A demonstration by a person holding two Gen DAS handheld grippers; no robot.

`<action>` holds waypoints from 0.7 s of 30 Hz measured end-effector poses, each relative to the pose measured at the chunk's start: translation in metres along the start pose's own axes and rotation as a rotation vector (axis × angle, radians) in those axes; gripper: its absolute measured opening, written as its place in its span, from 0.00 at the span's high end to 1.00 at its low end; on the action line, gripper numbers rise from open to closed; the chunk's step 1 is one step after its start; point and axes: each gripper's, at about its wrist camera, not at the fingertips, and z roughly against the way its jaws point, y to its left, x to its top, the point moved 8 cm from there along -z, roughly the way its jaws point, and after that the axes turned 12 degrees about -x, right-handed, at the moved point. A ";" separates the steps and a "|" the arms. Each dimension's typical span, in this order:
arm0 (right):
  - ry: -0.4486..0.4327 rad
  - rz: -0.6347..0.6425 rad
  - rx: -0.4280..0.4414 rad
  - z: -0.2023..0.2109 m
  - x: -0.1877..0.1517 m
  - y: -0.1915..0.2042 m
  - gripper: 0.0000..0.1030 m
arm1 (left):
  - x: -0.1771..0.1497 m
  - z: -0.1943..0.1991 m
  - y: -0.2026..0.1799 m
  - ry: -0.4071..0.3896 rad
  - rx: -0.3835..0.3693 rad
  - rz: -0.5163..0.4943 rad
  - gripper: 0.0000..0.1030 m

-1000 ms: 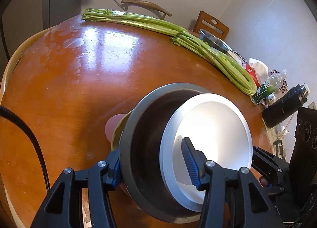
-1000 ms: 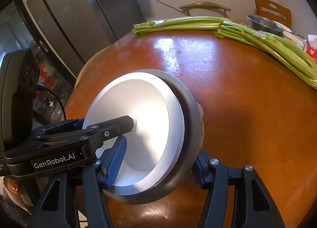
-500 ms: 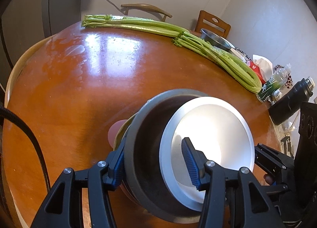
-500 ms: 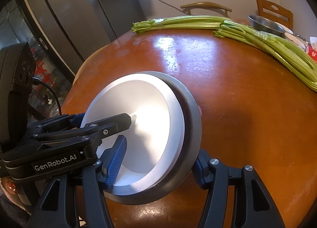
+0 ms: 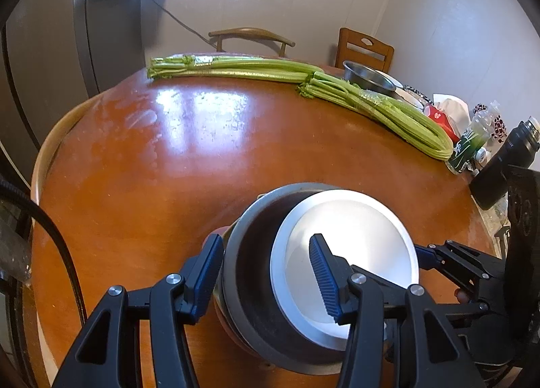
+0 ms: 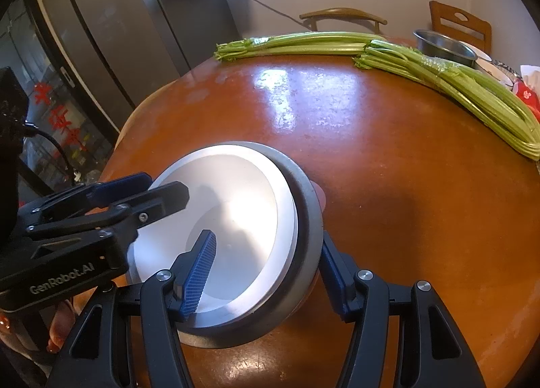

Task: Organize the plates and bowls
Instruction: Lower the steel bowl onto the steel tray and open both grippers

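Two handheld grippers are meeting over a stack of bowls near the front edge of a round wooden tabletop (image 5: pixel 209 165). The left gripper (image 5: pixel 266 273) is straddling the wall of the gray bowl (image 5: pixel 249 273), one blue pad outside it and the other inside over the white bowl (image 5: pixel 357 236); whether the jaws are actually pinching the wall is hard to tell, as the outer pad is showing a slight gap. The right gripper (image 6: pixel 266 273) is reaching in from the opposite side, its jaws likewise spread across the same stack, one pad resting inside the white bowl (image 6: pixel 236 205) and the other just beside the outer wall of the gray bowl (image 6: pixel 303 205); a firm grip cannot be confirmed. The white bowl is nesting inside the gray one, tilted toward the right gripper's side, and a pink rim is peeking out beneath the stack. Along the far edge, two bundles of celery (image 5: pixel 378 107) are lying end to end. A steel bowl (image 5: pixel 368 79) is sitting behind them at the far right edge, near a black flask (image 5: pixel 506 165).
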 end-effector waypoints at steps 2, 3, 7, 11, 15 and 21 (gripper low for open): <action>-0.005 0.003 -0.004 0.001 0.000 0.000 0.39 | 0.001 0.004 -0.003 -0.012 0.002 -0.013 0.49; -0.005 0.003 -0.005 0.001 0.000 0.000 0.39 | 0.001 0.006 -0.004 -0.017 0.003 -0.016 0.49; -0.010 0.004 -0.008 0.001 0.001 -0.001 0.39 | 0.004 0.016 -0.006 -0.045 0.019 -0.026 0.49; -0.024 -0.006 -0.001 0.006 0.002 -0.003 0.39 | 0.006 0.025 -0.008 -0.067 0.035 -0.034 0.49; -0.069 -0.001 -0.014 0.018 0.007 -0.005 0.39 | 0.006 0.033 -0.010 -0.085 0.050 -0.037 0.49; -0.152 0.017 -0.051 0.042 0.011 -0.007 0.39 | 0.004 0.046 -0.015 -0.117 0.064 -0.042 0.49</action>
